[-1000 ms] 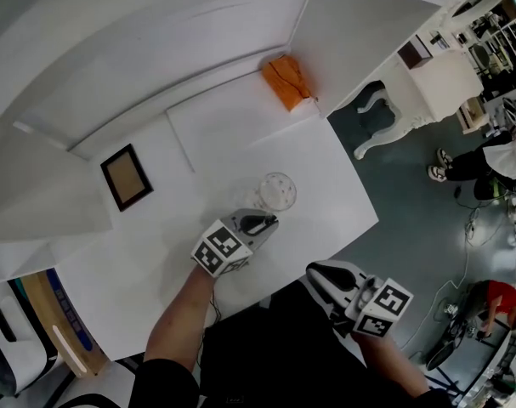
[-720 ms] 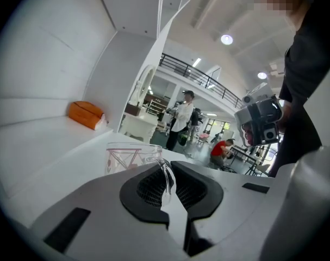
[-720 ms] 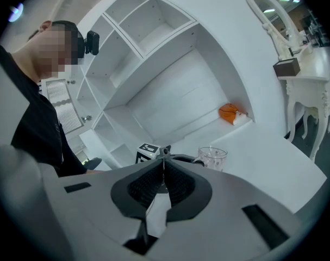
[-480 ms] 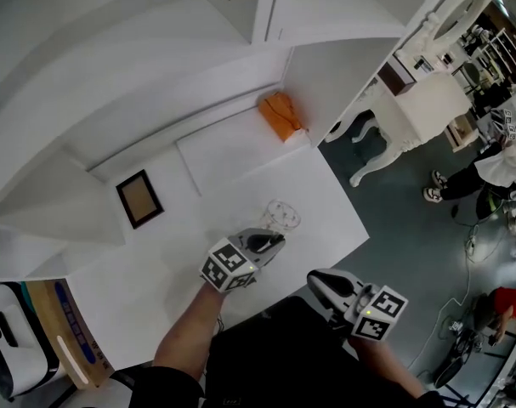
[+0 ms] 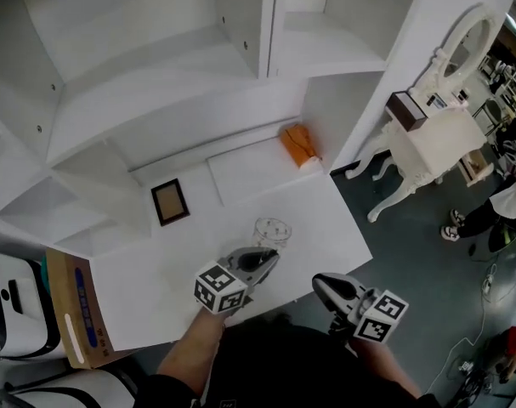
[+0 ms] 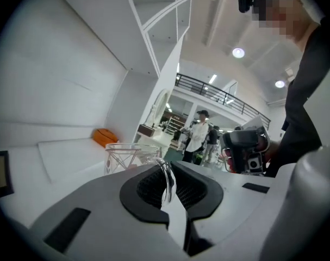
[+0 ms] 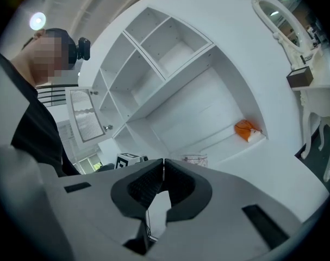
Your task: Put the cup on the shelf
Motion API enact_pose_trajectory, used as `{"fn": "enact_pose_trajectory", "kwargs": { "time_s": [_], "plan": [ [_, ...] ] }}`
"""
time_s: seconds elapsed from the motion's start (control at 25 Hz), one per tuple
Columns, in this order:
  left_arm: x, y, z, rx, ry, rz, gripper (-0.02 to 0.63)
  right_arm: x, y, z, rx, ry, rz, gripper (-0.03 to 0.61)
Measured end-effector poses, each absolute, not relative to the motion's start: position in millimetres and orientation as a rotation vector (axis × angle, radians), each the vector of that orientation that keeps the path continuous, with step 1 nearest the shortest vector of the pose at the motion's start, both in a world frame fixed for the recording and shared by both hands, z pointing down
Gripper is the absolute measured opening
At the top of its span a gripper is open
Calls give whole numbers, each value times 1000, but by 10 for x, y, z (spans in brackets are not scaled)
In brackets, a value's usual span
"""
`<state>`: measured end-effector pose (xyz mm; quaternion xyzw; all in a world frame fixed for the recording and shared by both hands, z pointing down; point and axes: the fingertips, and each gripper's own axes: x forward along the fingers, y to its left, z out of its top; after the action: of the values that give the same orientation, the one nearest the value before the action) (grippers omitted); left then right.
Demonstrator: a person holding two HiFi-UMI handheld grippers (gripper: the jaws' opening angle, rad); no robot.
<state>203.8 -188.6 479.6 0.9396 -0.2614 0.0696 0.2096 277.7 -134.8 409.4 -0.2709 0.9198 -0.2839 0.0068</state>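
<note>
Light was bright and even throughout. It bounced off the white shelf unit [image 5: 155, 100] and the white bench [image 5: 326, 228], so panel edges washed out. Shadows were soft, with faint grey ones under the shelf boards and beside the picture frame [image 5: 170, 202]. In the left gripper view, round ceiling lamps [image 6: 238, 52] glared far off on the right. In the right gripper view, one lamp [image 7: 37, 20] flared at the upper left. The glass cup [image 5: 273, 228] nearly vanished against the bench, showing only thin highlights. Both gripper views bent straight lines strongly and darkened to black at the corners. Near the lens, the grey bodies of the left tongs [image 6: 166, 173] and right tongs [image 7: 163, 167] were out of focus. The head view curved the shelves too.
</note>
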Motion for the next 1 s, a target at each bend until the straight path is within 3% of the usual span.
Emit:
{"fn": "enact_pose_trajectory", "kwargs": {
  "time_s": [0.52, 1.0],
  "plan": [
    [1604, -999, 4254, 2523, -1150, 165, 29, 2629, -627, 4259, -485, 2935, -976, 17],
    [781, -322, 4047, 2430, -1329, 50, 29, 1670, -323, 4140, -234, 3041, -900, 17]
  ]
}}
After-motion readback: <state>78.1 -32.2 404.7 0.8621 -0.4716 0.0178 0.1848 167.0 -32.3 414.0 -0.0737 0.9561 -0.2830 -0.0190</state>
